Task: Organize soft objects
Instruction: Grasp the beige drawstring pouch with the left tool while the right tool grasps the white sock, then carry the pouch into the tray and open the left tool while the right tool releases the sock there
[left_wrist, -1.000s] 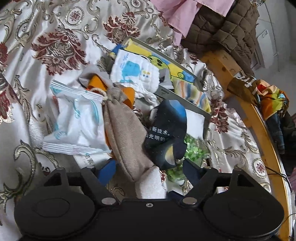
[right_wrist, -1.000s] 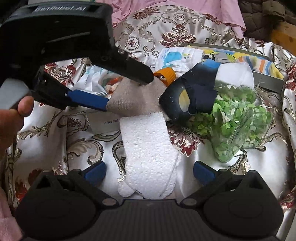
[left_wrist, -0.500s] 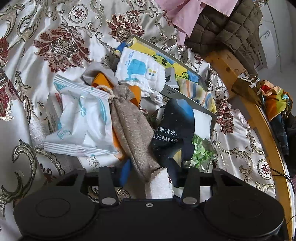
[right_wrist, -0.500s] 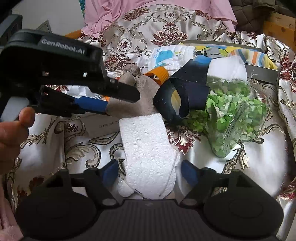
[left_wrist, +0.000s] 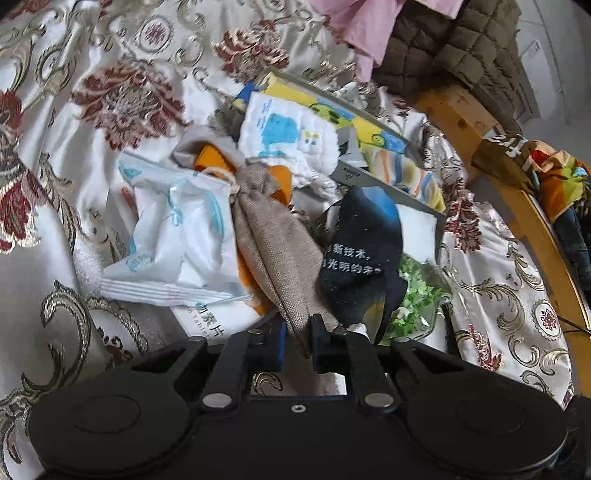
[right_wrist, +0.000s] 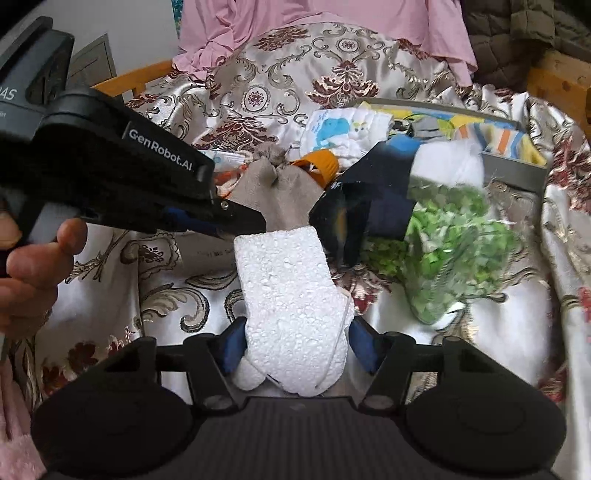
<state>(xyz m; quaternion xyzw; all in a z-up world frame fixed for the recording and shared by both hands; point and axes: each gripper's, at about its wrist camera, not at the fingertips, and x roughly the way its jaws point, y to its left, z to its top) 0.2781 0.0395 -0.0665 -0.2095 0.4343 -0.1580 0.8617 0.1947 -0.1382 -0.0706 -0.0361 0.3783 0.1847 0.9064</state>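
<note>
The soft things lie heaped on a patterned satin bedspread (left_wrist: 110, 66), which runs bare across the upper left and left edge of the left wrist view; a wooden bed rail (left_wrist: 535, 221) closes off the right side. In the right wrist view, bare bedspread shows at the lower right, beside a clear bag of green shreds (right_wrist: 454, 258).

The left gripper (left_wrist: 297, 338) is clenched on the lower end of a beige drawstring pouch (left_wrist: 273, 243), its fingers pinching the cloth at centre frame. Just left of the pouch lies a white wrapper pack (left_wrist: 177, 236); just right, a dark blue printed cloth (left_wrist: 362, 258) overlaps the green shreds.

The right gripper (right_wrist: 295, 345) grasps a white foam piece (right_wrist: 291, 295) at its near end, fingers pressed to both sides. The foam's far end reaches to the pouch's base, beside the left gripper's fingertips.

A shallow grey tray (left_wrist: 388, 188) sits in the upper middle, holding striped and yellow cloths; a white cloth with a blue print (left_wrist: 288, 136) lies over its left corner.
</note>
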